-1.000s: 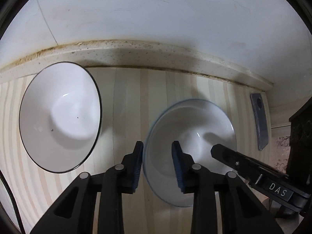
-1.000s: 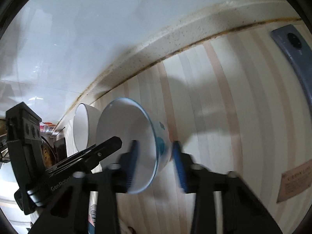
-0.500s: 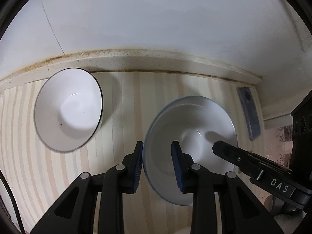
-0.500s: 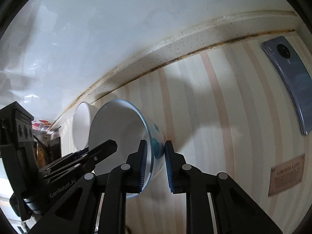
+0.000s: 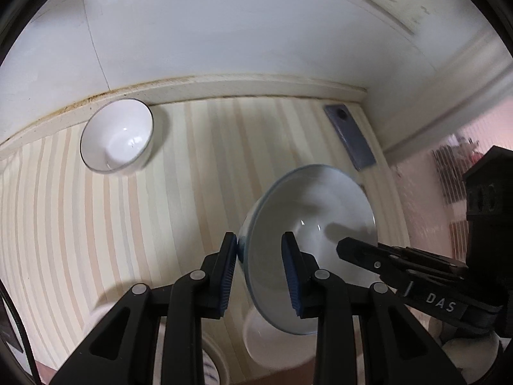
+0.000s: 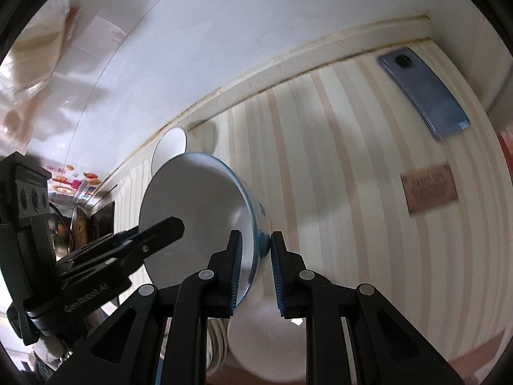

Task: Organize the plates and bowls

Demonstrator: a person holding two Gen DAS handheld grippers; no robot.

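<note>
At the upper left of the left wrist view a small white bowl (image 5: 117, 136) with a thin dark rim sits upright on the striped worktop (image 5: 198, 166), close against the pale speckled ledge at the foot of the wall. It is round, glossy and plain inside.

Lower and right of centre, a wider blue-rimmed bowl (image 5: 312, 224) is held up off the worktop, tilted, between both tools. It is smooth glazed white inside with a thin blue line round the lip and blue markings on the outer wall (image 6: 261, 224). The left hand-held gripper (image 5: 261, 272) straddles its near rim, one ribbed blue pad outside and one inside, with a gap showing at the inner pad; whether it truly clamps I cannot tell. The right hand-held gripper (image 6: 255, 256) is pinched onto the opposite edge, its pads pressed to either side of the bowl's wall.

Beneath the lifted bowl, at the bottom of both frames, lie blurred white dishes (image 6: 269, 343). The worktop cover is cream with beige stripes. At the upper right a flat grey-blue phone (image 6: 423, 96) lies face down near the wall, and just below it a small brown label (image 6: 428, 187) with unreadable print.
</note>
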